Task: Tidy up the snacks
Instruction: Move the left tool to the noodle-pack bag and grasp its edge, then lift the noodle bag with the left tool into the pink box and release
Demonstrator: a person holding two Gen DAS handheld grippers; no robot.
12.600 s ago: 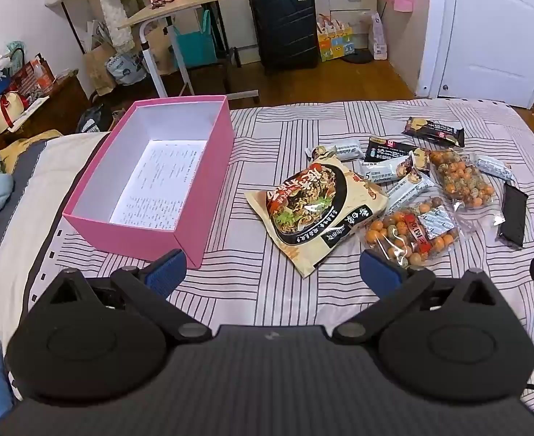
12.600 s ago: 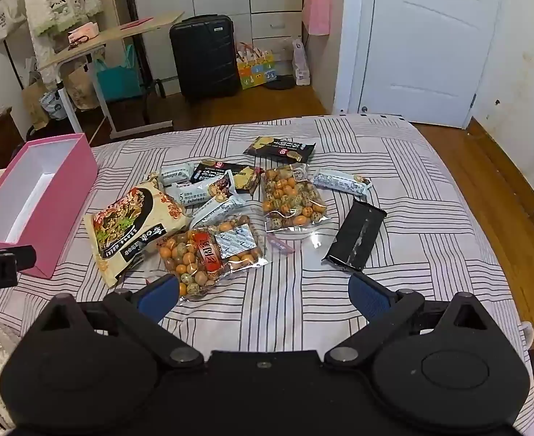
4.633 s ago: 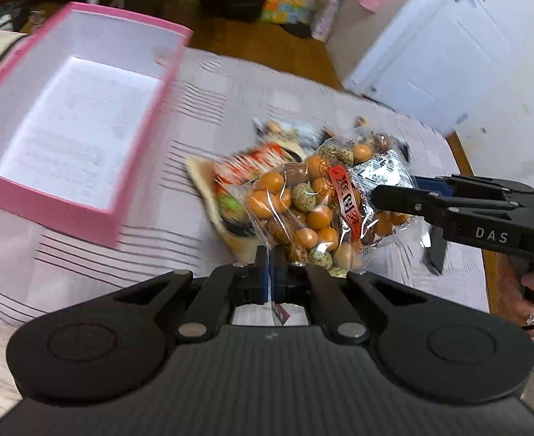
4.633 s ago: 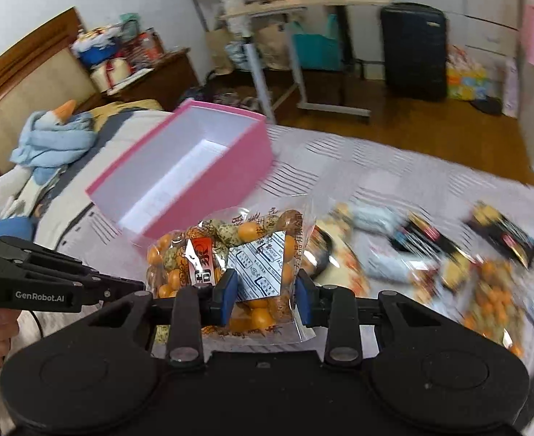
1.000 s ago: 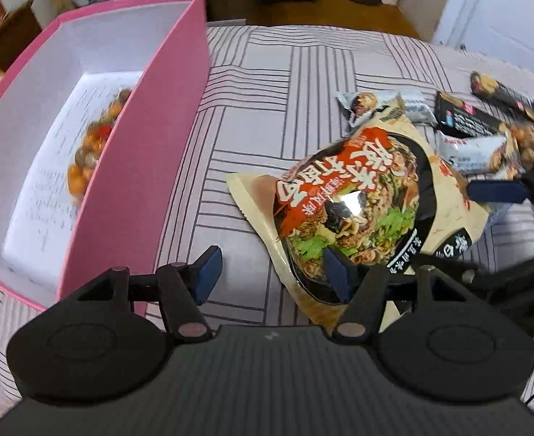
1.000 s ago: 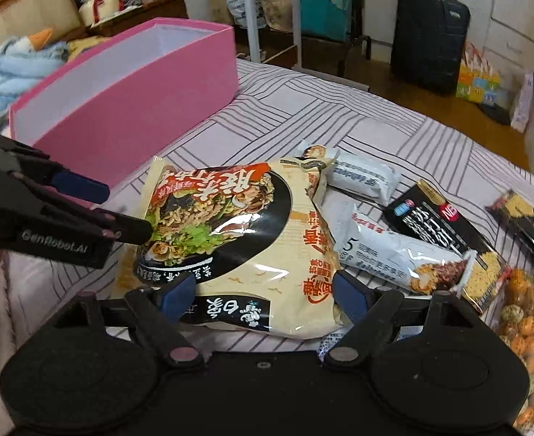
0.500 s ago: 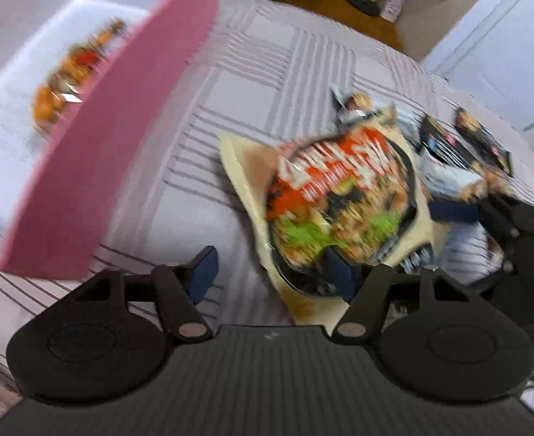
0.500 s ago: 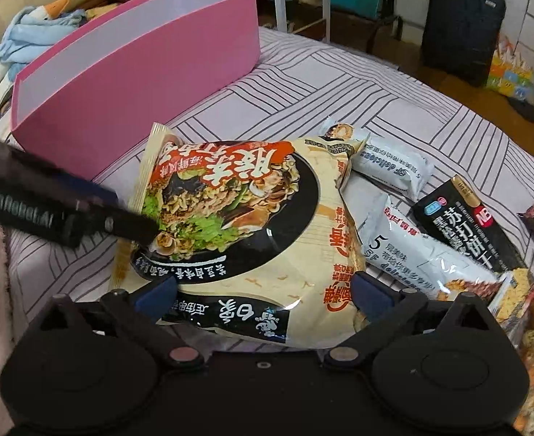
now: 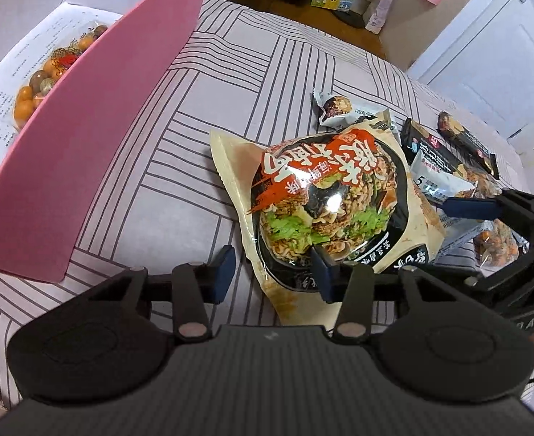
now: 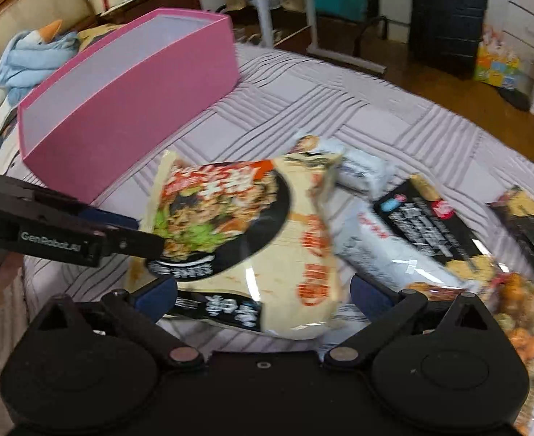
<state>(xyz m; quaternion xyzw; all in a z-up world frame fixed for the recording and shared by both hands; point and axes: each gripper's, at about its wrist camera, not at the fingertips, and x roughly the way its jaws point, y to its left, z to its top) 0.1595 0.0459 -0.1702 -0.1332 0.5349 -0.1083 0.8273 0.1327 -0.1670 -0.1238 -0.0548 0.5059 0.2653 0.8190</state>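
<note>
Pink cardboard is forming the open box (image 9: pixel 96 145) sitting on the striped bed (image 9: pixel 165 181), and a clear bag of coated nuts (image 9: pixel 49 72) is already lying on its white floor. Just beside the box, the big beige noodle packet (image 9: pixel 332 203) is resting on the bedspread, with smaller snack bars (image 9: pixel 433 152) crowded against its far edge. Both tongs are converging on this packet, likely because it is too wide and floppy for one. The left tongs (image 9: pixel 272 272) are closing, their jaws straddling the packet's near-left corner; the right-hand pad is lying over the wrapper while the other is standing clear of it, so no pinch is made yet. The right tongs (image 10: pixel 263 299) are standing at their widest, bracketing the packet's near edge, and the wrapper is sitting between the pads without either one clearly pressing on it. In the right wrist view the packet is looking tilted and blurred, so I cannot tell whether it is lifting off the bed.
</note>
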